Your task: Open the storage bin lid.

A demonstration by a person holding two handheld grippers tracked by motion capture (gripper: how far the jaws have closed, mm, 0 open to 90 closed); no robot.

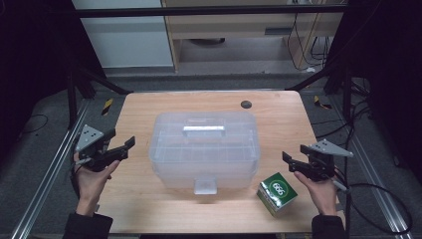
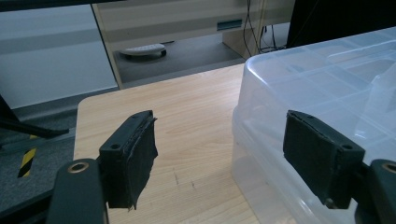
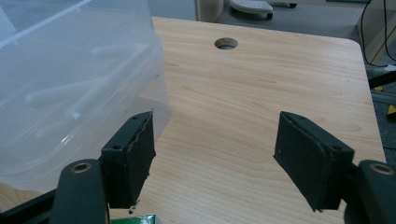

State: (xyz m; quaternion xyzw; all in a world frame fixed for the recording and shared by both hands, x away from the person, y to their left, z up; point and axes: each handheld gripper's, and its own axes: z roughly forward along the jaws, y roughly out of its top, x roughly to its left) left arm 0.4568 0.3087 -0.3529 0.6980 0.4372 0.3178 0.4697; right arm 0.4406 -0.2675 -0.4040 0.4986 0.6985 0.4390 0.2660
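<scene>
– Two hands wait, one on each side of the box (image 1: 204, 149). Which one is nearer to it?

– The left gripper (image 1: 121, 148) is just beside the box's left end. The right gripper (image 1: 293, 158) is near the right end, with a bit more bare wood in between.

– Are the fingers holding anything?

– No. The left fingers (image 2: 133, 156) are spread wide with nothing between them. The right fingers (image 3: 128, 156) are spread too, and only the surface (image 3: 243, 107) shows in the gap.

– Which way does the box lie?

– Its long side runs left to right across the surface, so each short end faces one hand. It sits in the middle, lid on, with a handle (image 1: 203, 130) on top and a latch (image 1: 205, 186) at the front.

– So where is the box from the fingers?

– Inward from both. From the left gripper view it is past the inner finger. From the right gripper view too.

– And the little green box (image 1: 277, 193)?

– It is on the surface at the front right, just beside the right hand (image 1: 318, 191). I think that hand is the one to pick it up.
</scene>
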